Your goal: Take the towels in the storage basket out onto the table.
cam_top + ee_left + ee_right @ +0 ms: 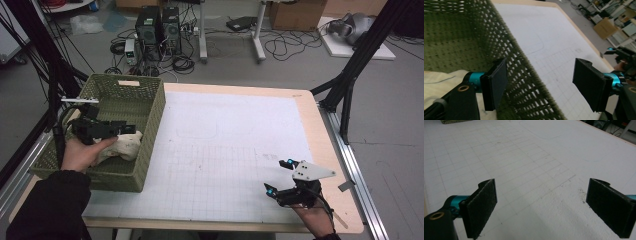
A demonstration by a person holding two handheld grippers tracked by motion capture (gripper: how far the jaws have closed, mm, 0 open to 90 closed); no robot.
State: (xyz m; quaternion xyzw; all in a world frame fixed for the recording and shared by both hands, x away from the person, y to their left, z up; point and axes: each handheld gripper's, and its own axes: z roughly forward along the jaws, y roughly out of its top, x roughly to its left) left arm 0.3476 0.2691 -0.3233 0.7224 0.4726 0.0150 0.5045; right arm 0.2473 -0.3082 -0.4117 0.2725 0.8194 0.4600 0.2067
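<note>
Left gripper sits inside the green basket at 9 o'clock on the table, just above a cream cloth; jaws released, standing wide, one inside the basket and one outside, straddling the right wall without pinching it. In the left gripper view the woven wall runs up between the two pads, and the cloth lies at 8 o'clock under the near jaw; nothing gripped.

Cloth bunched at the basket's near right corner, against the wall; the person's left hand rests over its left part.

Right gripper at 5 o'clock on the table, over the white gridded mat, well apart from the basket; jaws released and wide; the right gripper view shows bare mat between the pads, nothing held.
</note>
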